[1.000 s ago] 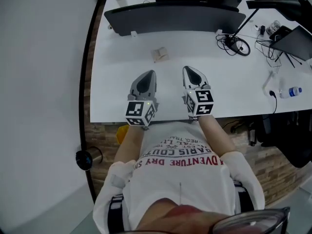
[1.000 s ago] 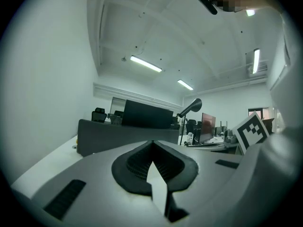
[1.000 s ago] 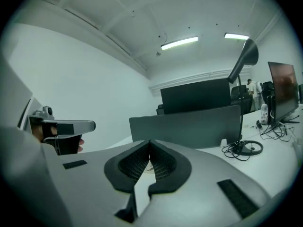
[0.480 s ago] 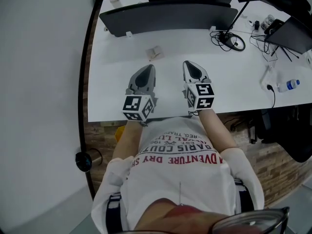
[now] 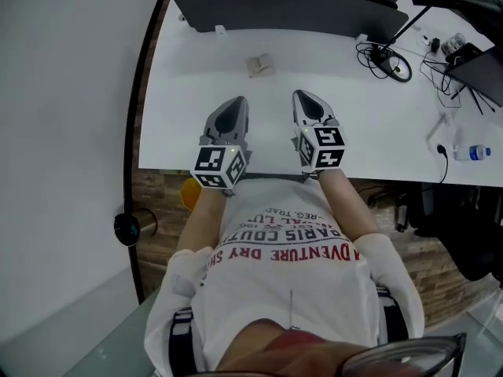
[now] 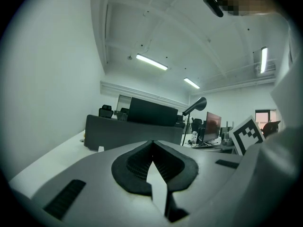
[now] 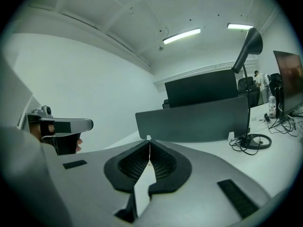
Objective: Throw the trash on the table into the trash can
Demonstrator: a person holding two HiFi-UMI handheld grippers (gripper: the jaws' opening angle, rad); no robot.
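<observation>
Containers: a plastic bottle (image 5: 474, 151) is lying on its side near the right edge of the white table (image 5: 189, 116); its contents cannot be made out. A round dark object (image 5: 132, 227) is sitting on the floor under the table's left corner, by the wall; whether it is the trash can, and what is in it, cannot be told.

Task item: a small crumpled piece of trash (image 5: 259, 64) is lying on the table between the grippers and the long dark panel (image 5: 291, 14), clear of both, slightly nearer the left gripper's line.

Fingers: the left gripper (image 5: 234, 107) is hovering over the near table edge with its jaws meeting at the tips, as the left gripper view (image 6: 152, 145) is showing; nothing is sitting between them. The right gripper (image 5: 306, 100) is hanging just beside it, jaws likewise pressed together and holding nothing (image 7: 149, 143). Neither is touching the trash.

Obscured: in both gripper views each gripper's own grey body is blocking the table ahead, so the trash is not showing there. A tangle of cables (image 5: 389, 60) is lying at the table's far right. The panel's top is running out of the head view.
</observation>
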